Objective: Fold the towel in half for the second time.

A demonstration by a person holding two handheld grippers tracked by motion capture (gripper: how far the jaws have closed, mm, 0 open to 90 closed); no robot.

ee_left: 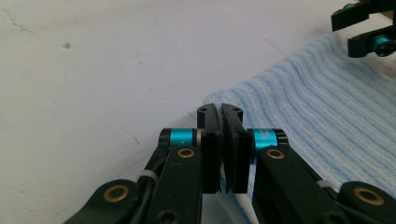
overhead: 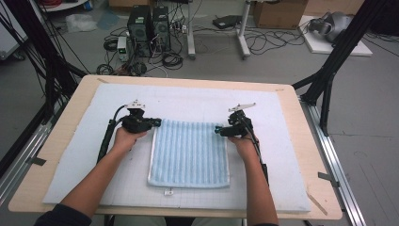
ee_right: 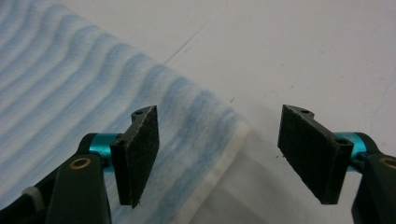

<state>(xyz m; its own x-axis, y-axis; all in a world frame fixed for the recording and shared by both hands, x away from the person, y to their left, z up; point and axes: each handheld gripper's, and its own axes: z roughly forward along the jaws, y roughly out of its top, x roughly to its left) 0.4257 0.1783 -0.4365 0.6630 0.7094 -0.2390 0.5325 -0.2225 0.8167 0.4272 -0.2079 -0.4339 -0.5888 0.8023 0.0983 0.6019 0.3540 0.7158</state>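
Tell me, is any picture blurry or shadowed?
High view: even light, sharp towel. Left gripper view: shut left gripper crisp, towel beyond soft. Right gripper view: open right gripper sharp, towel stripes blurred, faint shadow beside its corner.

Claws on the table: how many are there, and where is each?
2. The left claw is shut at the towel's far left corner. The right claw is open at its far right corner. None seems hidden.
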